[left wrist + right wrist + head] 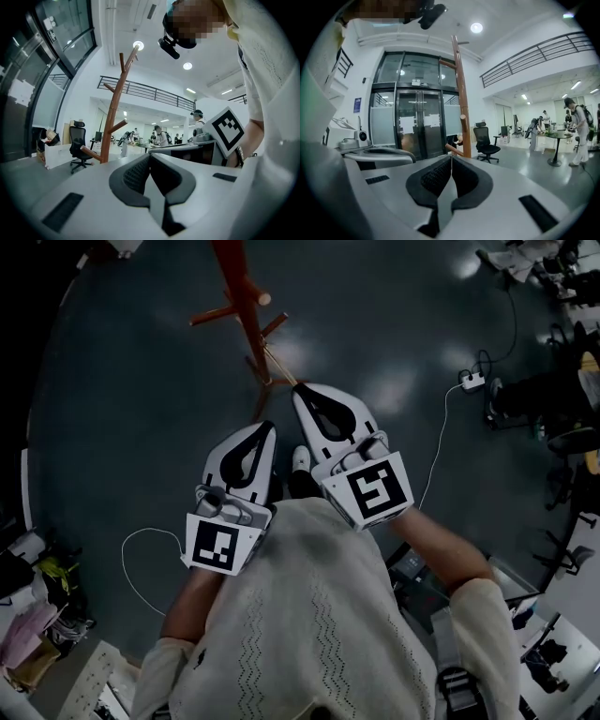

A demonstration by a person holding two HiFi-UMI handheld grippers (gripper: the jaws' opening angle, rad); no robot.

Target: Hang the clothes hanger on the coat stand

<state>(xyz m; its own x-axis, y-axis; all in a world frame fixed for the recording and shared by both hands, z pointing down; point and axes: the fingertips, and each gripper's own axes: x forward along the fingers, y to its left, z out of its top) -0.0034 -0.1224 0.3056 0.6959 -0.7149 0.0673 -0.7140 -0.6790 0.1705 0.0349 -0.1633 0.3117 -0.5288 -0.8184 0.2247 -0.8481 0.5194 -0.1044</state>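
Note:
The red-brown coat stand [246,296] rises just ahead of me, its pegs branching off the pole; it also shows in the left gripper view [114,112] and the right gripper view [461,93]. A thin pale rod, apparently the clothes hanger [279,365], runs from the stand's lower pegs back to the tip of my right gripper [298,390]. That gripper [451,161] is shut, and the hanger [451,168] shows only as a fine pale line rising from the seam. My left gripper [269,426] hangs beside it, a little lower and nearer to me. It [150,157] is shut with nothing in it.
A white power strip [472,381] with a trailing cable lies on the dark floor to the right. Office chairs [485,140] [77,145] stand beyond the stand, in front of glass doors [417,126]. People [576,131] stand at distant tables. Bags and clutter [37,615] sit at lower left.

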